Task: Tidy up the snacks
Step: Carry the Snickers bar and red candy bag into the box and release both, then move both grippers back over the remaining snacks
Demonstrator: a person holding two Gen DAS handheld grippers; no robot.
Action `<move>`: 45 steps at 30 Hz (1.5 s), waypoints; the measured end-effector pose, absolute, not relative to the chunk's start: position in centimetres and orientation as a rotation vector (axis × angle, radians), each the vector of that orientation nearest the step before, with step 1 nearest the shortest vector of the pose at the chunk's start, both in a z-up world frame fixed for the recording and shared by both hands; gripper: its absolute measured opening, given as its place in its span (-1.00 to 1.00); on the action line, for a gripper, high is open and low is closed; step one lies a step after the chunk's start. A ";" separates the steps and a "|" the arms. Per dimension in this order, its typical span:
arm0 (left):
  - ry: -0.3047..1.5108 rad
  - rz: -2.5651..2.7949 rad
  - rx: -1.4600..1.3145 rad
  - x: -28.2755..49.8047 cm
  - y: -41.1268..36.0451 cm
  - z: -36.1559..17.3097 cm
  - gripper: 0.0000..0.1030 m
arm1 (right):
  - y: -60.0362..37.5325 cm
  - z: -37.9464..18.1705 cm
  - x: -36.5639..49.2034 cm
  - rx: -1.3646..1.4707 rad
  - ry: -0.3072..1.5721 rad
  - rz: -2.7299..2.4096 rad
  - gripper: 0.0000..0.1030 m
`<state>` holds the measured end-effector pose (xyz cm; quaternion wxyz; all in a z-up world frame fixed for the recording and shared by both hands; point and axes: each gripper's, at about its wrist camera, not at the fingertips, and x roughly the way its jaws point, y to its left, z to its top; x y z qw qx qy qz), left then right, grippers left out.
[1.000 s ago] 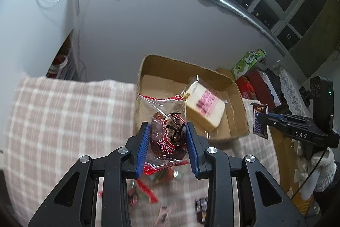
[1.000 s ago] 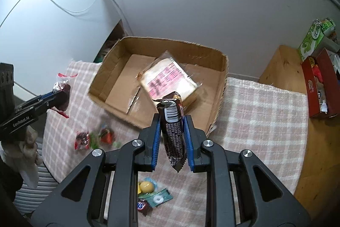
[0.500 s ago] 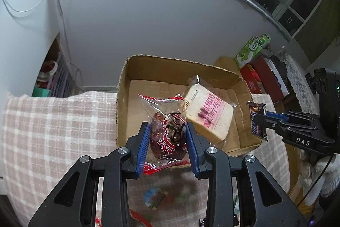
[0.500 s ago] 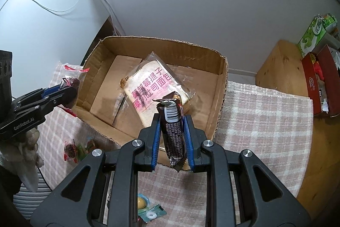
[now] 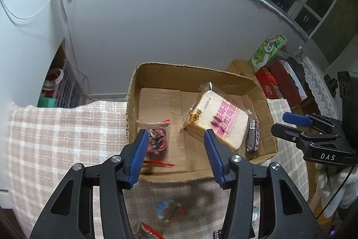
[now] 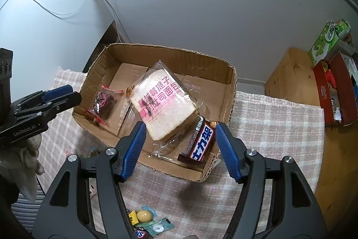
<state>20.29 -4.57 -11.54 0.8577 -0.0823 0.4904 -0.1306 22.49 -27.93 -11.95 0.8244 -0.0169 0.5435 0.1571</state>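
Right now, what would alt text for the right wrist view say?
Open blue fingers hover over a cardboard box holding wrapped bread, a chocolate bar and a small red packet. Loose sweets lie on the checked cloth.

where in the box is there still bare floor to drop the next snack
Bare cardboard lies in the cardboard box along its back wall, behind the red snack packet and the bagged bread. The near right corner is crowded: the chocolate bar leans beside the bread.
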 end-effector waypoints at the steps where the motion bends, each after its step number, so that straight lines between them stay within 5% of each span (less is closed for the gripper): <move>1: 1.030 -0.275 -0.173 20.2 -4.5 -11.5 -0.02 | -27.9 -11.9 22.4 -0.033 1.154 0.335 0.31; 32: 1.051 -0.148 -0.308 10.2 3.1 -13.0 -0.02 | -29.4 -12.6 13.8 0.004 1.204 0.339 0.30; 36: 1.071 -0.137 -0.336 8.2 3.4 -13.8 -0.02 | -29.4 -13.9 11.7 0.032 1.245 0.370 -0.30; 45: 1.123 -0.119 -0.397 4.7 3.9 -15.9 -0.02 | -27.1 -17.8 7.7 0.057 1.351 0.465 -0.67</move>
